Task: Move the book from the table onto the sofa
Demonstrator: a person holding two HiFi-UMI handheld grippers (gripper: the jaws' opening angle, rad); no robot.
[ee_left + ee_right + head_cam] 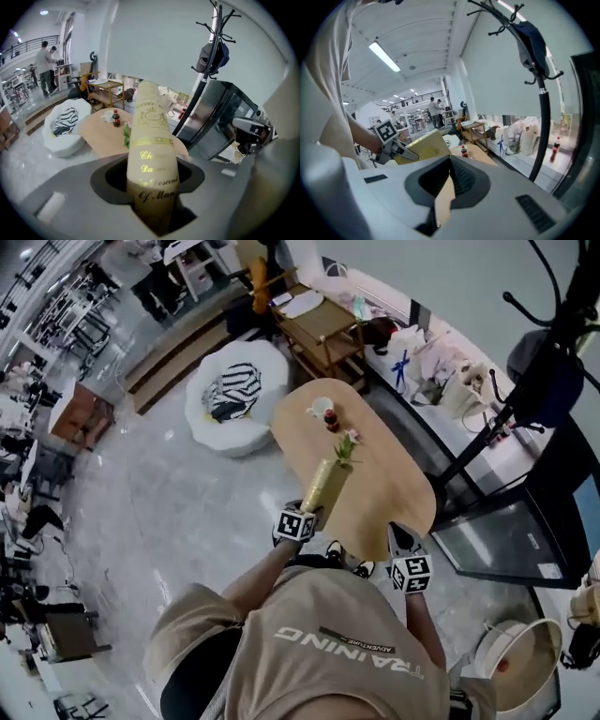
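Book [325,488], cream with gold lettering, is clamped in the left gripper [314,512] and held up over the near left edge of the wooden table [394,474], not resting on it. In the left gripper view the book [151,154] is seen spine-on between the jaws, which are set partly apart at the book's thickness, with both pads pressed on its covers. The far end of the book sticks out well past the jaws. From the right gripper view the book [423,149] is seen tilted, gripped at one end.

Right gripper [401,535] is held at the table's near right edge. Its jaws are closed together with nothing between them [449,187], and nothing is touched.

Cup [321,408], small bottle [332,421] and small plant [345,448] are seen on the table. White sofa [234,399] with a striped cushion [232,390] is seen beyond the table, well apart from the book.
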